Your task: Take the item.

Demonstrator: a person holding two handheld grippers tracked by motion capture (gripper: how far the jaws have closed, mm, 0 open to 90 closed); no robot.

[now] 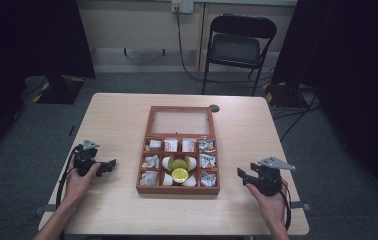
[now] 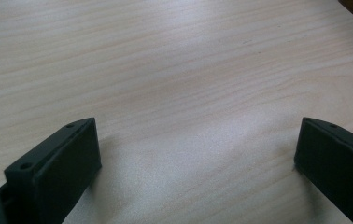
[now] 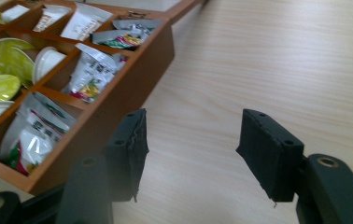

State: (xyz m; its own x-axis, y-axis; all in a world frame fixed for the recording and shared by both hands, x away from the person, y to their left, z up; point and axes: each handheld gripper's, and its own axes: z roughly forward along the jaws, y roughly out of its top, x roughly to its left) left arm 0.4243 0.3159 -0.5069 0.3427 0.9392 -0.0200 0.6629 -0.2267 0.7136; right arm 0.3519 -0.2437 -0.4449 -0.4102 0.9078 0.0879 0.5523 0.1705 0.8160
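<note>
Left tool (image 1: pixel 111 165): released, jaws wide apart over bare counter (image 1: pixel 117 115), left of the box and well apart from it; nothing between the jaws.
Right tool (image 1: pixel 241 174): released, jaws at a narrower gap than the left tool's, nothing between them; it sits just right of the box's near right corner.
Compartment box (image 1: pixel 178 189): stands at the middle of the counter, hinged lid (image 1: pixel 181 121) laid open on the far side.
Contents: foil sachets (image 1: pixel 207 161) in the left and right columns and the far row; lidded cups (image 1: pixel 179 169) in the centre column.
Risk, collision: in the right gripper view, one jaw of the right tool (image 3: pixel 191 149) lies close to the box wall (image 3: pixel 118 100); a low sideways approach would probably strike the wall and push the box.
Risk, gap: the jaw gap looks too narrow for a cup; a descent at this setting would likely press on a cup lid.
Risk, sachets: the crumpled sachets (image 3: pixel 88 70) overlap; a pinch may lift two or slip off.
Hard to read: sachet print, and the number of cups stacked in the centre.
Cut off: the left gripper view frames the left tool (image 2: pixel 198 154) over bare wood, with a dark corner at the far right edge, probably the box.
</note>
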